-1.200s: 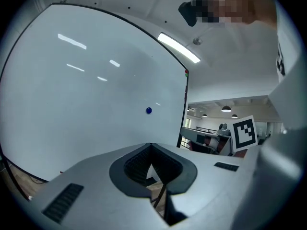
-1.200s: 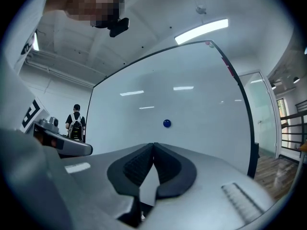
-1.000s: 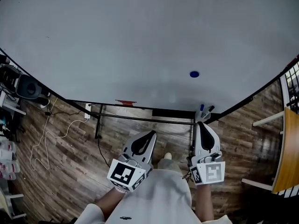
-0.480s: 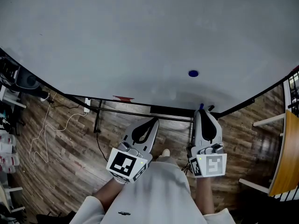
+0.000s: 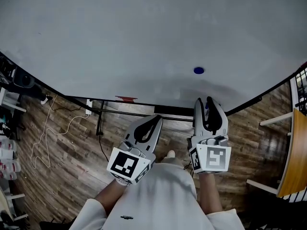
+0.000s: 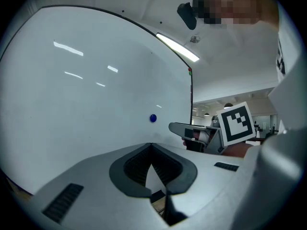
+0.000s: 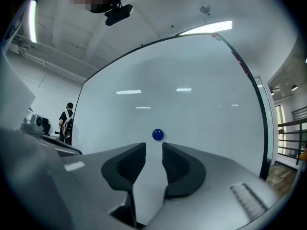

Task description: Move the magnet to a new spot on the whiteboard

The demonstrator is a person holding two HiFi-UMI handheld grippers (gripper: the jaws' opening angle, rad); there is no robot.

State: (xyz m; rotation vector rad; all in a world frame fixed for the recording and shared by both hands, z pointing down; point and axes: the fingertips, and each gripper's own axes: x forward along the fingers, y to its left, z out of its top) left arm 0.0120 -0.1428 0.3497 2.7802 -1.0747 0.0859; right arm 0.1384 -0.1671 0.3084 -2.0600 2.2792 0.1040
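Observation:
A small round blue magnet [image 5: 198,70] sticks to the lower right of the big whiteboard [image 5: 144,37]. My right gripper [image 5: 204,101] is just below it, pointing level at the board. Its jaws have just been opening and now stand apart, with nothing between them. In the right gripper view the magnet [image 7: 157,134] shows just above the gap of the right gripper [image 7: 153,148], some way ahead of the tips. My left gripper [image 5: 156,119] hangs lower and to the left, shut and empty. The left gripper view shows the magnet [image 6: 153,118] beyond the left gripper [image 6: 151,145], and the right gripper [image 6: 178,127] to the side.
A red eraser [image 5: 125,98] and markers [image 5: 207,105] lie on the board's bottom ledge. Cables [image 5: 45,140] trail over the wooden floor at left, beside shelving [image 5: 9,128]. A wooden table [image 5: 293,152] stands at right. A person [image 7: 65,121] stands far off to the left.
The right gripper's jaws have opened, and it has risen closer to the board's lower edge under the magnet. The left gripper has shifted slightly up. The magnet has not moved.

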